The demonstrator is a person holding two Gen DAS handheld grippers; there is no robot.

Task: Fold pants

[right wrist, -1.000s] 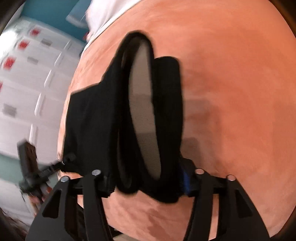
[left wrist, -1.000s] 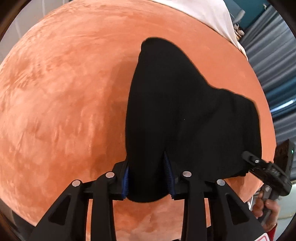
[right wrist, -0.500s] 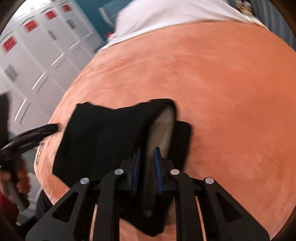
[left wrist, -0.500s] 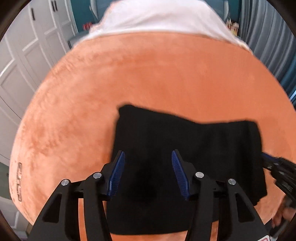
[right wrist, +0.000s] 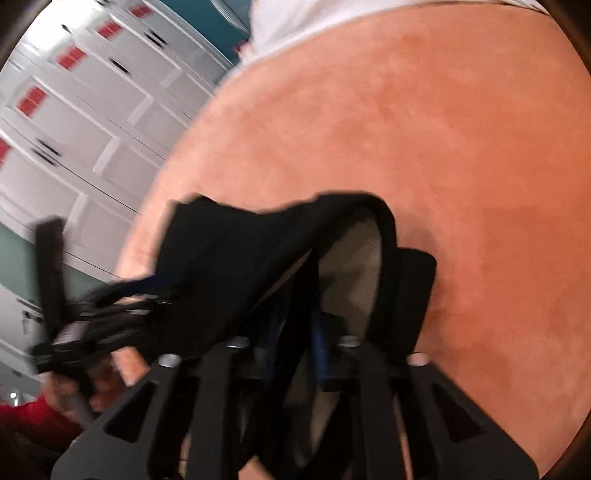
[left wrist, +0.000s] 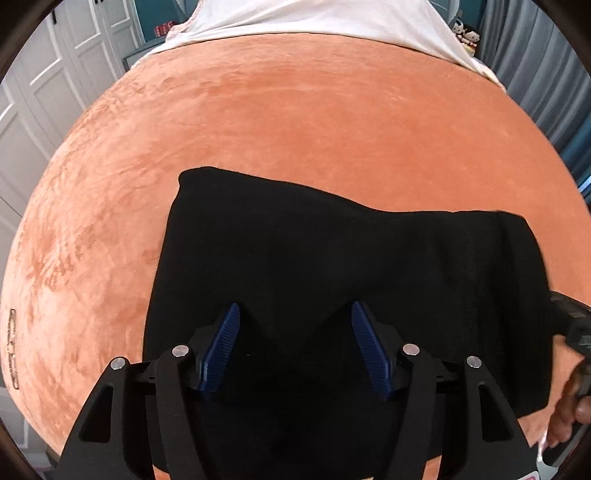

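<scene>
Black pants (left wrist: 332,258) lie folded and flat on an orange plush cover (left wrist: 295,110). My left gripper (left wrist: 295,306) points down over their near part; its jaws are opening, and the blue pads (left wrist: 221,343) stand apart without pressing the cloth. At the right edge of the left wrist view is my right gripper (left wrist: 569,325), held by a hand (left wrist: 565,417). In the blurred right wrist view my right gripper (right wrist: 295,325) is shut on the waist edge of the pants (right wrist: 229,251). That edge is raised off the cover, showing grey lining (right wrist: 351,266). The left gripper (right wrist: 110,295) shows at the left.
A white sheet (left wrist: 314,22) covers the far end of the bed. White panelled cupboard doors (left wrist: 37,92) stand along the left side and grey curtains (left wrist: 546,74) hang on the right. A red sleeve (right wrist: 26,417) shows at the lower left of the right wrist view.
The left gripper let go of the pants and opened wide, and the cloth dropped flat onto the cover. The right gripper closed on the waist edge and raised it.
</scene>
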